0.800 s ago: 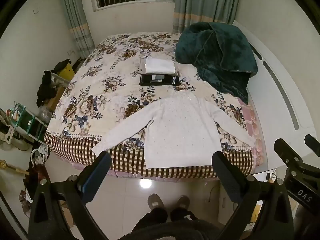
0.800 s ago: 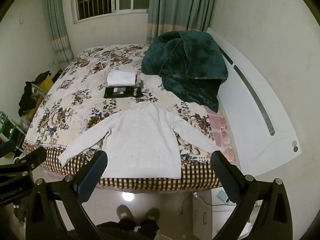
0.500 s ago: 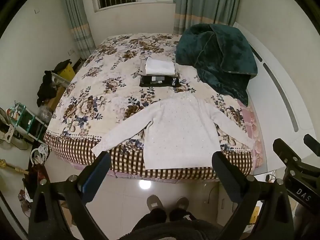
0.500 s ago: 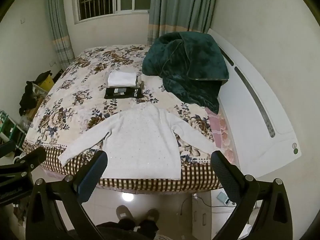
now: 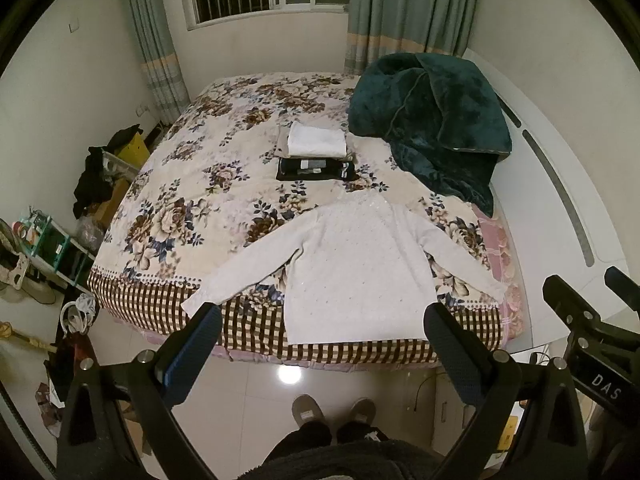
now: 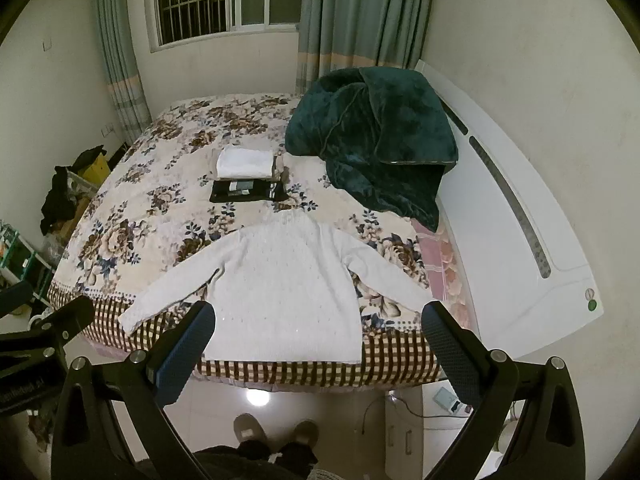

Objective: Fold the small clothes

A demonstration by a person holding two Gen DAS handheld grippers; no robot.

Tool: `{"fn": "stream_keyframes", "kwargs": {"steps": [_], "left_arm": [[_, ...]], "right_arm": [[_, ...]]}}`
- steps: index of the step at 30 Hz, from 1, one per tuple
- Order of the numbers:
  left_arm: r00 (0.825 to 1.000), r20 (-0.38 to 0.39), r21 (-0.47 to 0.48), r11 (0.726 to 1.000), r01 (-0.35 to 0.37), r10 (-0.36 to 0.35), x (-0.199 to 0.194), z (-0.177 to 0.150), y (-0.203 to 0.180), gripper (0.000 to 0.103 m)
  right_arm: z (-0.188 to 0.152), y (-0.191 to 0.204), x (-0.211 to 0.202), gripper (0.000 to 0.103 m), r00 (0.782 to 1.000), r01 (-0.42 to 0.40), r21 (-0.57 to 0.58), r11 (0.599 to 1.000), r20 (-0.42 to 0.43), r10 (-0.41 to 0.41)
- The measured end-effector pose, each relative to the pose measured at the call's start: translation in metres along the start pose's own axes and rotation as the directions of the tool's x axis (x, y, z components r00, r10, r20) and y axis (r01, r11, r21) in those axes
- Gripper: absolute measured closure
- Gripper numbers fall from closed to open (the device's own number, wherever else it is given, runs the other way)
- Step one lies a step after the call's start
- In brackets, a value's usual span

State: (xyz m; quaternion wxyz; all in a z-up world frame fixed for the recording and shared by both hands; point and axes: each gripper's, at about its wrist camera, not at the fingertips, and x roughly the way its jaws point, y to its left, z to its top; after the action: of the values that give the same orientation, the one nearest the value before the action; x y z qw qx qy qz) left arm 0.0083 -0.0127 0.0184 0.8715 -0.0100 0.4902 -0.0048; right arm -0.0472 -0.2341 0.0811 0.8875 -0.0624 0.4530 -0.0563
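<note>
On the floral bed (image 5: 208,184): soft white knit sweater (image 5: 356,272), flat, sleeves spread. Left tool (image 5: 320,340) and right tool (image 6: 318,338) both spread wide, empty, hovering above floor.

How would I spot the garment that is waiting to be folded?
Start at the floral bed and go to its near checked edge. The white sweater lies flat there, sleeves spread wide. The white cloth and dark garment farther back are already folded, and the green blanket is heaped.
</note>
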Motion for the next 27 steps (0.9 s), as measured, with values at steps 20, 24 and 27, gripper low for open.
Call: {"fn": "stream_keyframes", "kwargs": {"steps": [20,24,27], "left_arm": [[1.000,0.019,-0.006,1.000,-0.003,0.003,-0.006,0.005,-0.006,0.000],[1.000,0.022,-0.007,1.000,-0.004,0.004,-0.007,0.007,-0.007,0.000],[1.000,0.024,-0.008,1.000,-0.006,0.007,-0.007,0.010,-0.008,0.000]], "right_arm": [[0.024,-0.009,-0.015,0.000,1.000,-0.010,-0.006,1.000,0.016,0.011],[0.034,-0.008,-0.017,0.000,1.000,-0.012,-0.011,1.000,0.022,0.012],[0.034,-0.007,-0.017,0.000,1.000,-0.013,-0.008,1.000,0.024,0.014]]}}
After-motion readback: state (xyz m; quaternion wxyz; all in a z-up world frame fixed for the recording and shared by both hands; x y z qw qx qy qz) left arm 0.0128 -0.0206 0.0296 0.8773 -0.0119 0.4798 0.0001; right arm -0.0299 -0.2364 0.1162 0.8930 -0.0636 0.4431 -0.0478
